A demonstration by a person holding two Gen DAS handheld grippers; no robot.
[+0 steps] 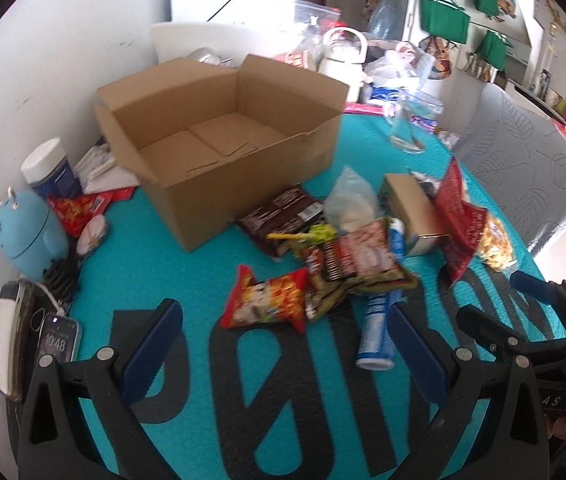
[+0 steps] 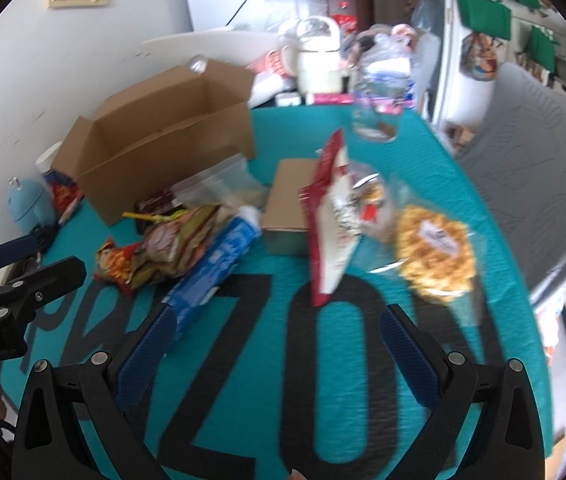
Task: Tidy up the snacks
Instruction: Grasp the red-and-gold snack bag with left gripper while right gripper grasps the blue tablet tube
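Two claws hover low over a bench (image 1: 203, 248) covered in teal cloth with large black letters. Both are spread wide and hold nothing. The left claw (image 1: 283, 344) looks straight at a heap of snacks that lies just beyond its fingertips. Nearest to it is a red chip bag (image 1: 271, 300), lying flat with its long axis running left to right. Just right of that lies a blue tube (image 1: 377, 332), long axis pointing near to far. The right claw (image 2: 279, 348) sits further right; the same blue tube (image 2: 219, 264) lies just beyond its left finger, slanting far and right, and a tall red-and-white bag (image 2: 331, 216) stands ahead of it. A clear bag of yellow snacks (image 2: 435, 252) lies to the far right.

An open cardboard box (image 1: 219, 140), empty inside, stands at the far left, behind the heap. Judging by position, the left claw is nearer both the chip bag and the box, so it seems best placed to move first.
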